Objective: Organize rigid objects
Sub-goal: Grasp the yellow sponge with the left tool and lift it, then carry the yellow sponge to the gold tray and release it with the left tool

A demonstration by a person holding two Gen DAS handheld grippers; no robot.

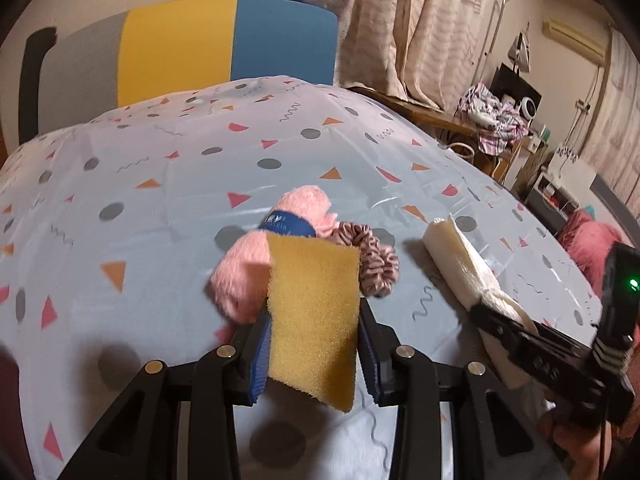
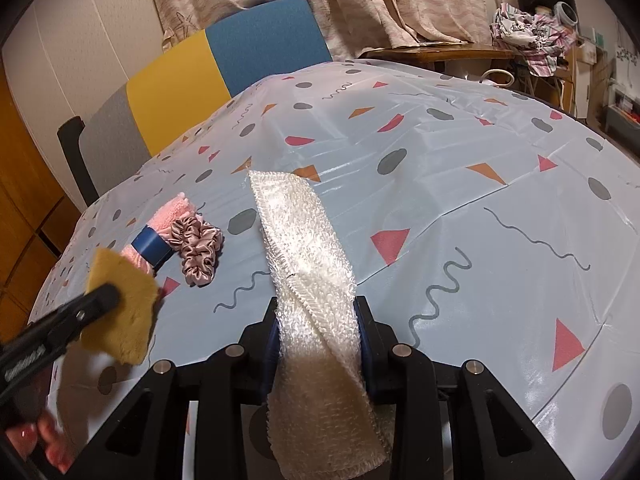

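Left gripper (image 1: 314,332) fingers clamped tight; right gripper (image 2: 320,344) fingers clamped, both angled downward.

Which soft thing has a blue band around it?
The pink fluffy roll. The scrunchie, yellow sponge and white cloth have no band.

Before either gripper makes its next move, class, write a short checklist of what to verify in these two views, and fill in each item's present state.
1. Left gripper shut on the yellow sponge: ok.
2. Right gripper shut on the white cloth: ok.
3. Sponge lifted off the tablecloth: cannot tell.
4. Pink towel roll and scrunchie free of both grippers: ok.
5. Drop-off container in view: not ok, none visible.
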